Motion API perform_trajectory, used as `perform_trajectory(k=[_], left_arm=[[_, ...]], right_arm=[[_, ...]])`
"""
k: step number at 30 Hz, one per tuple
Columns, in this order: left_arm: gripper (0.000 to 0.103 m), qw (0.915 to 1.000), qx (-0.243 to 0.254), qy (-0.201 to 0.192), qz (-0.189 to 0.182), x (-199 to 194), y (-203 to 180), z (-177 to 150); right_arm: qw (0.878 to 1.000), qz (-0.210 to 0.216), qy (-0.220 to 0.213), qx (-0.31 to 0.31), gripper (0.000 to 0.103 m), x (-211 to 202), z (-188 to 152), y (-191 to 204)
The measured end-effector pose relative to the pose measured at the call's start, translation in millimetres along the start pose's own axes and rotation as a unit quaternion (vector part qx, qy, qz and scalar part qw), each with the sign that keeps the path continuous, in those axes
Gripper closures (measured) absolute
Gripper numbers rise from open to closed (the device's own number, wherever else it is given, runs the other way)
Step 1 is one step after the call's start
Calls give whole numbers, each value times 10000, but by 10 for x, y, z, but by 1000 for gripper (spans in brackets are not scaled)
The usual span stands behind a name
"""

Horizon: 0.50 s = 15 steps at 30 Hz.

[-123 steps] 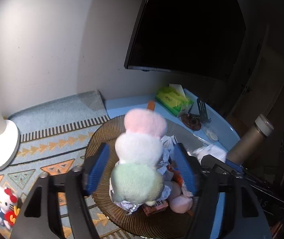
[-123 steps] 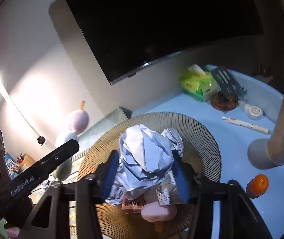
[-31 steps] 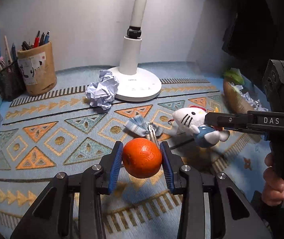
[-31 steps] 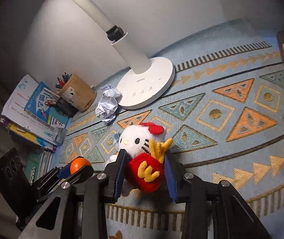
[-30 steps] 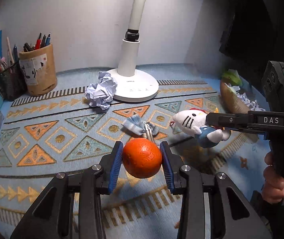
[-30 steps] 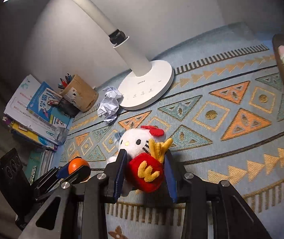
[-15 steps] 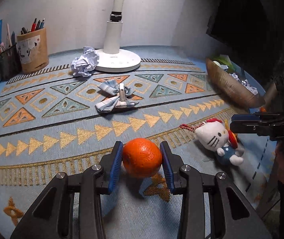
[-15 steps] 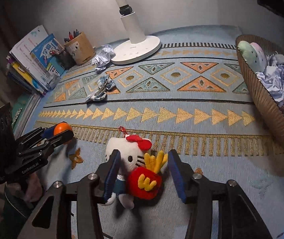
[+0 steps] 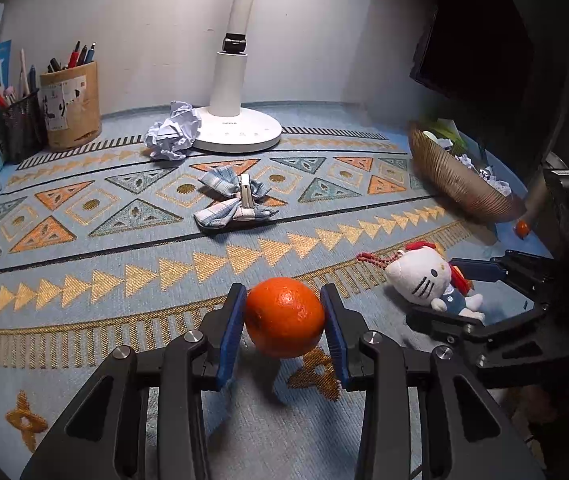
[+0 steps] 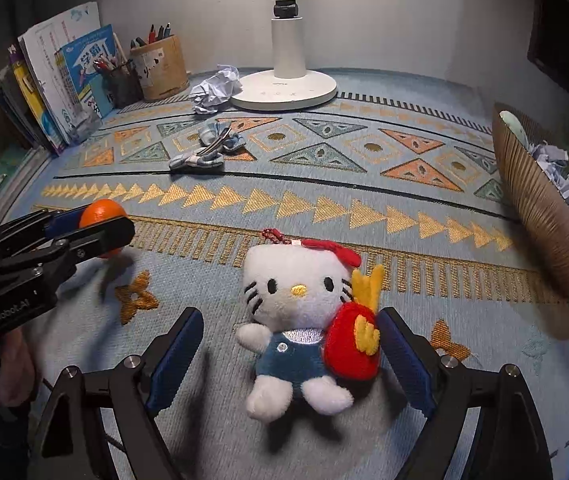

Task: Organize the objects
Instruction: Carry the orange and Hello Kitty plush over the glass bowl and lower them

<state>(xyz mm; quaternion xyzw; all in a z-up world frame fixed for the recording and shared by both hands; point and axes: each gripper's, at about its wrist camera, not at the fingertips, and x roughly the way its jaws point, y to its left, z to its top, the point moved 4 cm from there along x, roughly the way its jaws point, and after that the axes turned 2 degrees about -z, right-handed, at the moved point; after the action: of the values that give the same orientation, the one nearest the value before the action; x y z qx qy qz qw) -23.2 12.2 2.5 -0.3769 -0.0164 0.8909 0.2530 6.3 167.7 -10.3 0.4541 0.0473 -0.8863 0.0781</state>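
Lying face-up, plush cat (image 10: 298, 330) lengthwise between pads.

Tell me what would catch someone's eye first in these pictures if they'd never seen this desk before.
Probably the bright orange, pinched between the blue pads of the left gripper just above the patterned mat. Next, the white cat plush with its red pouch, lying on the mat between the opening jaws of the right gripper, which no longer press on it. Behind them stands the white lamp.

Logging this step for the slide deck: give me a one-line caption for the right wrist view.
Right tongs opening around the cat plush lying on the patterned mat; left tongs grip an orange.
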Motion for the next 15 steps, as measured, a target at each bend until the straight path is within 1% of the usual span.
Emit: perform_trajectory(k=[1,2,5,11,15], left_arm=[[68,10000,42,-8,-6,-1,-17,-1],[68,10000,78,-16,11,-2,-29,-1],[68,10000,93,-21,22,-1,-32,-1],[68,10000,60,-15,44,8,-14,0],[68,9999,51,-14,96,6,-7,4]], right_arm=[[10000,-40,-9,67,31,13,0,-33],[9999,-69,-3,122,39,30,-1,-63],[9993,148,-79,330,41,34,-10,-143],[9993,139,-188,280,41,28,-33,-109],[9984,275,-246,439,43,-5,-31,-167]])
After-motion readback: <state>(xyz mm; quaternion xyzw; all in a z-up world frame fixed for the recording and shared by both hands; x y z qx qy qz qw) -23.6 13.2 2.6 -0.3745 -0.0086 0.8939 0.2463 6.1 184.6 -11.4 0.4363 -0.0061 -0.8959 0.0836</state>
